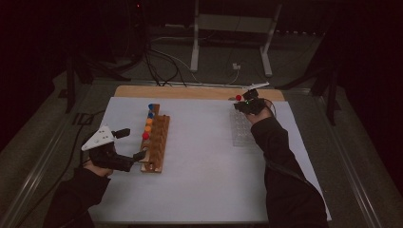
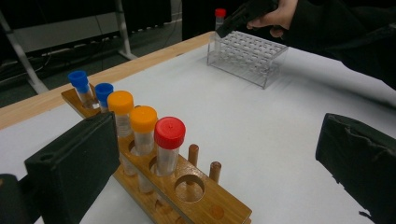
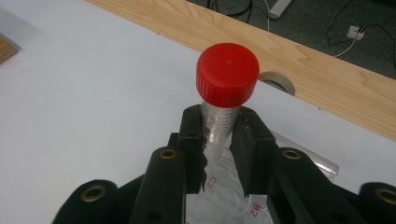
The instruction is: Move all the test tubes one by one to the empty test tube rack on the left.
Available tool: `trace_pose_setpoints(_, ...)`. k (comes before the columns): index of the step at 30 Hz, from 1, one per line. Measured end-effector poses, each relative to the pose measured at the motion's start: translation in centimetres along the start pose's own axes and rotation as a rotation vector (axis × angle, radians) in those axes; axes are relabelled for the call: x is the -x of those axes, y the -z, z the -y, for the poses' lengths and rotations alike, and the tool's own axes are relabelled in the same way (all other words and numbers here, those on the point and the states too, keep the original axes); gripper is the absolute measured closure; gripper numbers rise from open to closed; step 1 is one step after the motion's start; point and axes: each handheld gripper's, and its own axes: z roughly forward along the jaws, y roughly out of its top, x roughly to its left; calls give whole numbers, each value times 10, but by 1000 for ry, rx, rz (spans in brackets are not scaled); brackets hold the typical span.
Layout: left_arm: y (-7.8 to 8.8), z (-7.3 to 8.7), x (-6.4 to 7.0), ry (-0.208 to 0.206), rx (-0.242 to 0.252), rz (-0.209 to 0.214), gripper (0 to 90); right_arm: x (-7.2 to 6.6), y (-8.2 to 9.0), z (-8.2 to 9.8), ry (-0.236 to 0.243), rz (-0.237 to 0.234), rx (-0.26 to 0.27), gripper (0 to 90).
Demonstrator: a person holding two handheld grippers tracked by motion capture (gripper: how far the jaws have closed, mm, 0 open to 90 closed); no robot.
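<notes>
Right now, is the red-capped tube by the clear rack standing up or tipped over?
Standing up. The tube points straight up, cap on top, with the right gripper shut on it above the clear rack.

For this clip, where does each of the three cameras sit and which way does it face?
High view: above the person's side, facing forward and down on the white table; both dark sleeves enter from below.
Left gripper view: on the left gripper, open, looking past the wooden tube rack towards the clear plastic rack.
Right gripper view: on the right gripper, looking down at the red-capped clear tube it clamps.
High and left gripper views share both racks and that tube.
</notes>
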Motion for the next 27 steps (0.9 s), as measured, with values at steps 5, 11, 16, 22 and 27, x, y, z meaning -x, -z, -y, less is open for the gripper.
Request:
trace_pose_setpoints(5, 0, 0, 0, 2, -1, 2, 6, -1, 2, -1, 6, 8, 3, 748)
trace_pose_setpoints(11, -1, 0, 0, 0, -6, 4, 5, -2, 9, -6, 18, 16, 20, 748)
trace_pose_setpoints(16, -2, 0, 2, -17, -17, -1, 6, -2, 16, -11, 18, 18, 40, 749)
trace_pose_setpoints(22, -3, -2, 4, -12, -31, 3, 6, -4, 28, -17, 24, 21, 65, 749)
trace_pose_setpoints(27, -3, -3, 5, -9, -27, 9, 6, -6, 38, -22, 34, 28, 86, 749)
